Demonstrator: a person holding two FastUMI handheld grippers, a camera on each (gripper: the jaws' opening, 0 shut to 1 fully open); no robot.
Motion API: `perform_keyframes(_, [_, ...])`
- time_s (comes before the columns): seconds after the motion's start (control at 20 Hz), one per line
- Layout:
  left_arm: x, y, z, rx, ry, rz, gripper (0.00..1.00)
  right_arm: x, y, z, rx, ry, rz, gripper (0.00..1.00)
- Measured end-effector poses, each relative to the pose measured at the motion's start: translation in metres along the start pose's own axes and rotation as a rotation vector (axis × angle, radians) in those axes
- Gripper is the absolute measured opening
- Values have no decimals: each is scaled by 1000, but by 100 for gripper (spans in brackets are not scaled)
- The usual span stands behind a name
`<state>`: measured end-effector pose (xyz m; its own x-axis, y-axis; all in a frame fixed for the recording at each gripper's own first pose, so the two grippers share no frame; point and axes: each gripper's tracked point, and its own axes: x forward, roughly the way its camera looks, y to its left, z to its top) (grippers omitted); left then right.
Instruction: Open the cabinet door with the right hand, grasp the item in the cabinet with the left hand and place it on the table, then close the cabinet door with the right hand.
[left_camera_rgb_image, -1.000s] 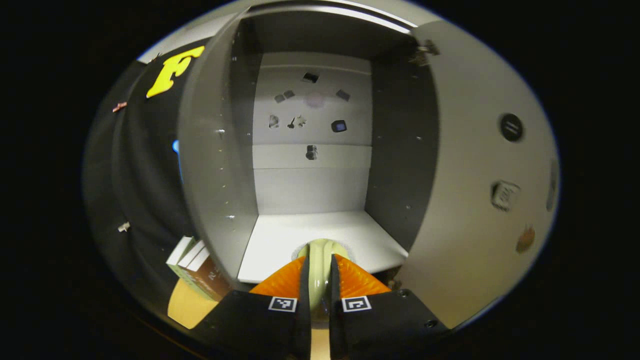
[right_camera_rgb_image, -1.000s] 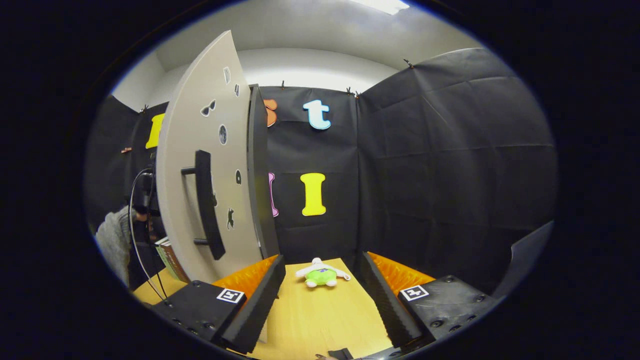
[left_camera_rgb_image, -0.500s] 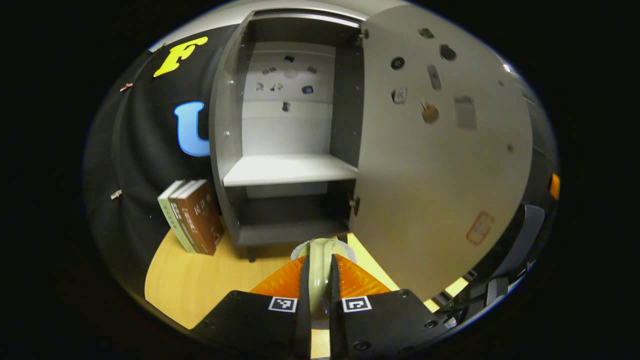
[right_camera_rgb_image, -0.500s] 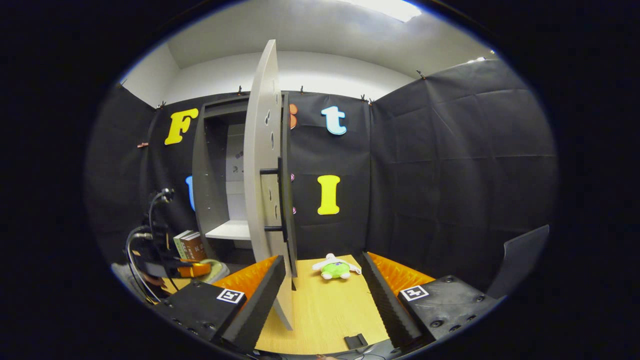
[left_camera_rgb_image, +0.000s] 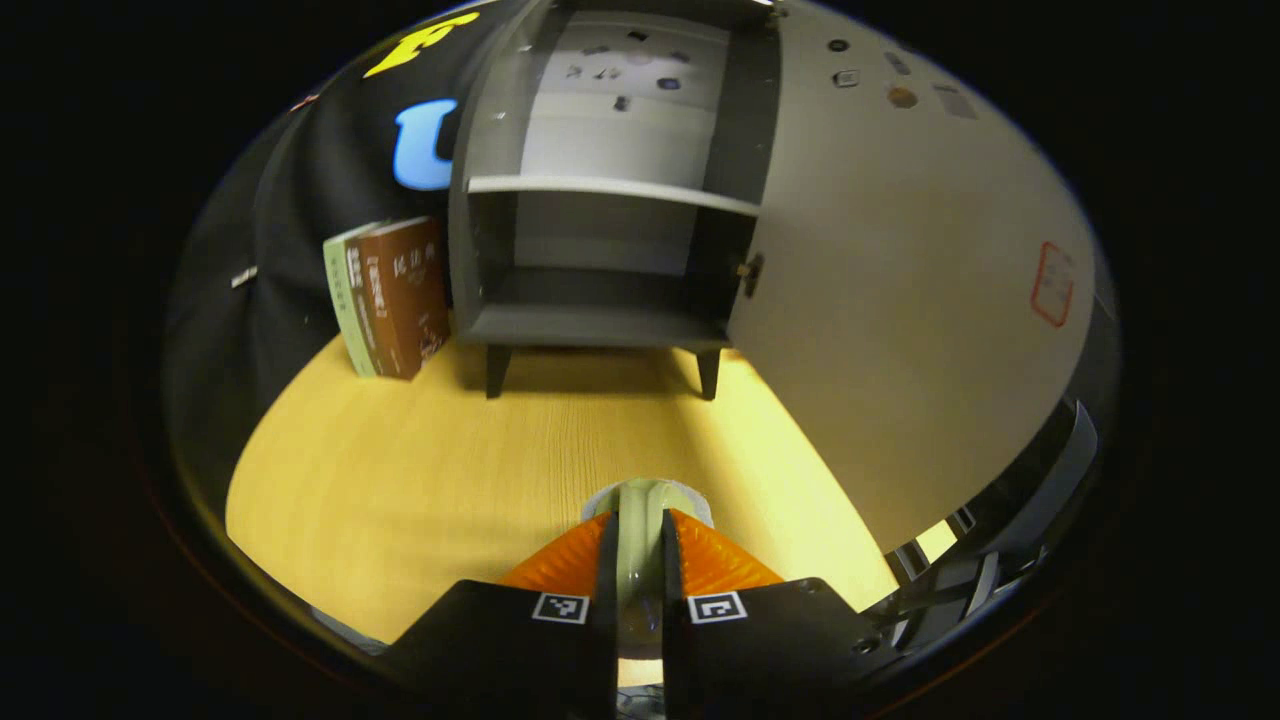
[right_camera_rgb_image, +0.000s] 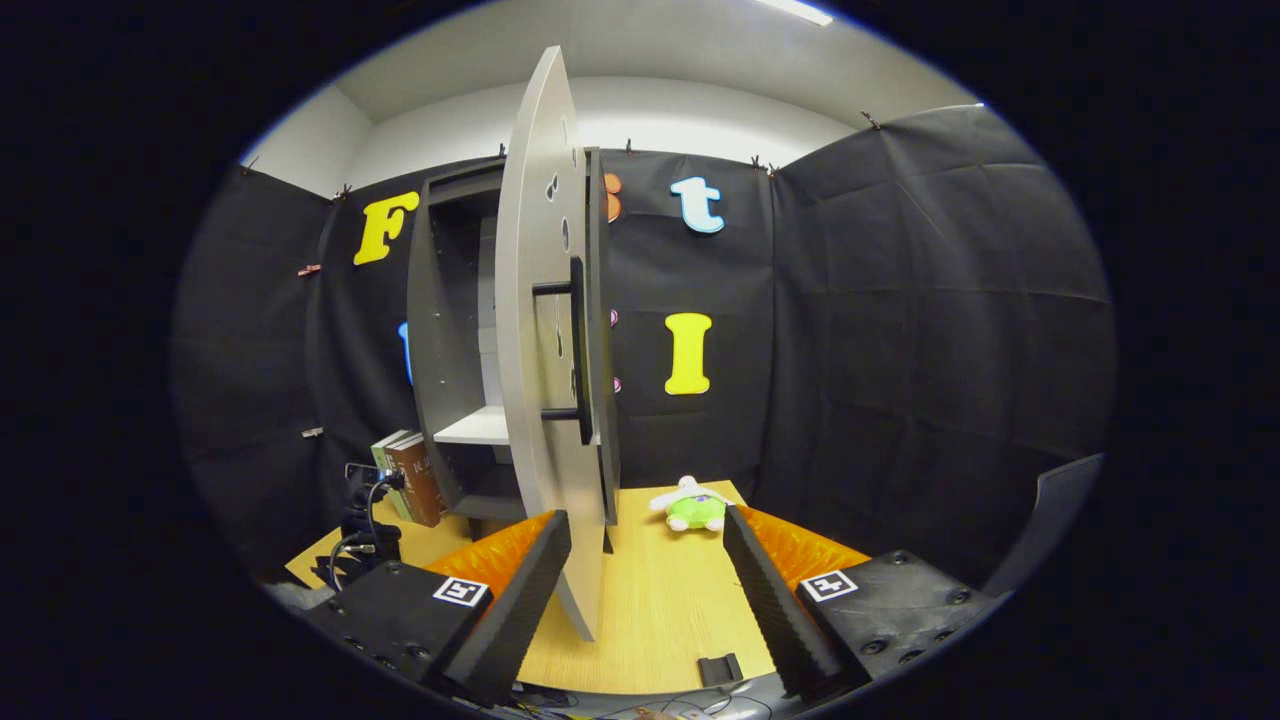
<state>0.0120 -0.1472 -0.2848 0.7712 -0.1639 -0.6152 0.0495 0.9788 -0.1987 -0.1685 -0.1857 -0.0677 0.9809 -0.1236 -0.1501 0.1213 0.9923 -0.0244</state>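
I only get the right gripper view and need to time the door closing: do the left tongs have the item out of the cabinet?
Observer: Yes. In the left gripper view the left tongs are shut on a pale green item, out in front of the cabinet.
Operator: Is it set down?
Observer: Cannot tell; it shows over the table, clamped between both fingers.
Operator: Anything on the door's inner face?
Observer: The door carries a red-outlined sticker there.
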Motion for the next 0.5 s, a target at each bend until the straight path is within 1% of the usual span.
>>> perform_keyframes(0.15, [12, 6, -18, -12, 44, 55, 22, 7, -8, -12, 0, 42, 6, 97])
perform_keyframes(0.35, [21, 7, -40, -27, 90, 75, 23, 19, -16, -23, 13, 73, 17, 97])
perform_keyframes(0.4, [23, 7, -44, -23, 99, 86, 24, 23, -15, -26, 22, 84, 26, 97])
perform_keyframes(0.45, [24, 9, -46, -17, 103, 97, 30, 26, -16, -27, 29, 89, 35, 97])
perform_keyframes(0.5, [24, 12, -49, -7, 110, 111, 28, 28, -16, -26, 33, 90, 42, 98])
